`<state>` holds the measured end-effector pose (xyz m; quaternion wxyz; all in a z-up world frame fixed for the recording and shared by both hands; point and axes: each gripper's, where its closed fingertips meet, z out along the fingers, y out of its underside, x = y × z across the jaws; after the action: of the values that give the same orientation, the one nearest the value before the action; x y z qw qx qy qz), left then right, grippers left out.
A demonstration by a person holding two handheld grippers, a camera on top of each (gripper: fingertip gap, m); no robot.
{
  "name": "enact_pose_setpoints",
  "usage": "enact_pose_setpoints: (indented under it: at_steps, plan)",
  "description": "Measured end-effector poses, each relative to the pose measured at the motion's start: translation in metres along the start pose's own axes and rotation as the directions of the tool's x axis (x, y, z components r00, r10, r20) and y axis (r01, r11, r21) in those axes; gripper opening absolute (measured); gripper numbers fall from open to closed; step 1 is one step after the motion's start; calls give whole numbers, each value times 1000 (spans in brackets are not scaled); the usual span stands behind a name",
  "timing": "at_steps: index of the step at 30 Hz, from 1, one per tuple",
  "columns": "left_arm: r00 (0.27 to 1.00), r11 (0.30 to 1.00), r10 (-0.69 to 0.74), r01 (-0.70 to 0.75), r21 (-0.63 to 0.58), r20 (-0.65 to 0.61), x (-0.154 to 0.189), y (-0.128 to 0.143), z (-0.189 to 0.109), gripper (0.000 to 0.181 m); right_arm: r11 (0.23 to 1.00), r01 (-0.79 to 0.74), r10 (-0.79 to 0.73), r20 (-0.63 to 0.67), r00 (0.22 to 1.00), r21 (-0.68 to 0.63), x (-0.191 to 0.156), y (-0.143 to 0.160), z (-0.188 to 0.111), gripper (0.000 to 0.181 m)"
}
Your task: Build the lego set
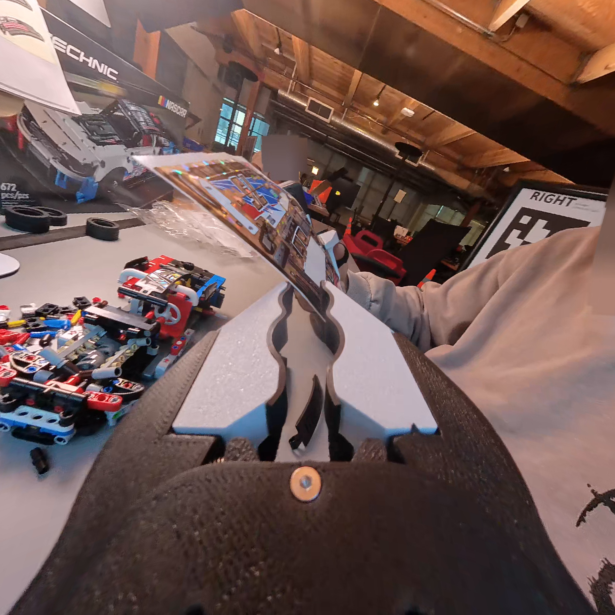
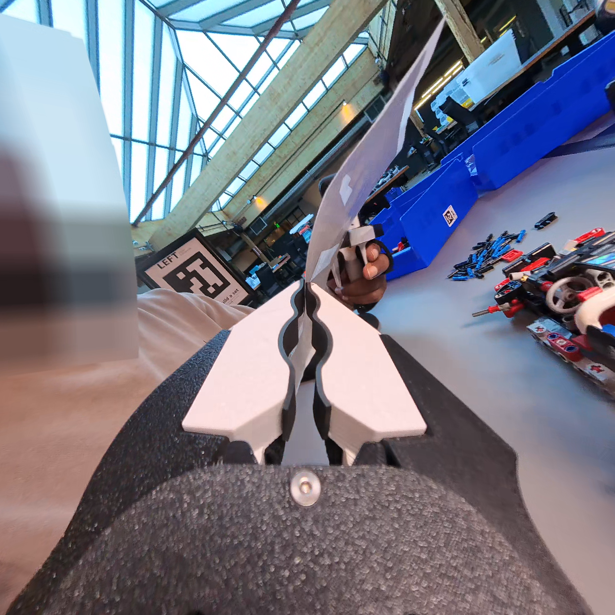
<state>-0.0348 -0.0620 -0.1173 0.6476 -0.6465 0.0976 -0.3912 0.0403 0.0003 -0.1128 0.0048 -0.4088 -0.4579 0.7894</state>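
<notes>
A shiny sticker sheet (image 1: 253, 199) is held up in the air above the grey table (image 1: 50, 499). My right gripper (image 2: 304, 283) is shut on the sheet's lower corner; the sheet's white back (image 2: 366, 159) rises from its tips. My left gripper (image 1: 306, 288) is open a little, with the sheet's near edge lying between its fingers. The partly built lego car (image 1: 159, 299) lies on the table left of the left gripper and shows in the right wrist view (image 2: 565, 289) at the right. A hand holds the left gripper (image 2: 359, 236) behind the sheet.
Loose lego parts (image 1: 33, 332) lie beside the car. Black tyres (image 1: 33, 216), a clear plastic bag (image 1: 193, 223) and the set's box (image 1: 83, 139) are behind. Blue pins (image 2: 489, 249) and blue bins (image 2: 466, 199) are at the right. A beige sleeve (image 1: 499, 316) is close. There is about 11 centimeters between the tips of the two grippers. From either gripper's tips it is about 15 centimeters to the partly built lego car (image 1: 159, 299). Look for it in the right wrist view (image 2: 578, 268) too.
</notes>
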Motion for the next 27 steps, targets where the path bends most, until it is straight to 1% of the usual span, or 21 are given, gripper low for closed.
enact_pose_setpoints:
  at_steps: [3,6,11,13,17,18,20,21,22,23,24,25,26,27]
  plan:
    - [999,1000,20,-20,-11,-30,9,3,6,7,1000,-7,7,9,1000,-4,1,3,-1,0]
    - [999,1000,30,-30,7,-43,14,1,8,0,1000,-13,13,3,1000,-7,4,5,-2,0]
    - [998,999,25,-23,36,-49,15,-2,8,0,999,-28,28,-18,999,-31,10,11,-1,0]
    - [997,999,36,-33,34,-68,19,0,9,7,998,-42,41,-15,999,-52,9,16,2,0]
    - [995,997,76,-76,-1,-58,20,6,12,0,993,-102,102,-1,995,-61,8,21,8,0]
    - [996,998,69,-69,2,-53,19,6,12,0,992,-112,111,-20,994,-62,11,21,7,0]
    - [998,999,54,-54,-5,-41,16,7,13,0,995,-72,61,-140,988,-72,29,22,4,0]
    - [998,999,48,-48,2,-31,15,6,13,0,997,2,-19,-225,974,-75,39,18,0,11]
    - [999,999,37,-37,11,-16,13,4,12,0,991,113,-131,-329,935,-75,49,7,-8,25]
    - [1000,1000,22,-22,16,1,10,2,12,0,963,251,-270,-429,862,-102,54,-8,-17,34]
    - [1000,1000,7,-7,20,18,6,1,11,0,904,396,-419,-510,751,-161,52,-23,-26,39]
    - [999,1000,-8,7,28,36,3,0,11,0,816,528,-561,-541,626,-236,41,-36,-28,40]
    - [999,999,-23,22,37,48,0,-2,10,0,719,626,-672,-532,515,-302,25,-43,-22,38]
    - [998,998,-37,35,43,57,-2,-2,10,0,632,686,-754,-492,436,-360,10,-43,-11,35]
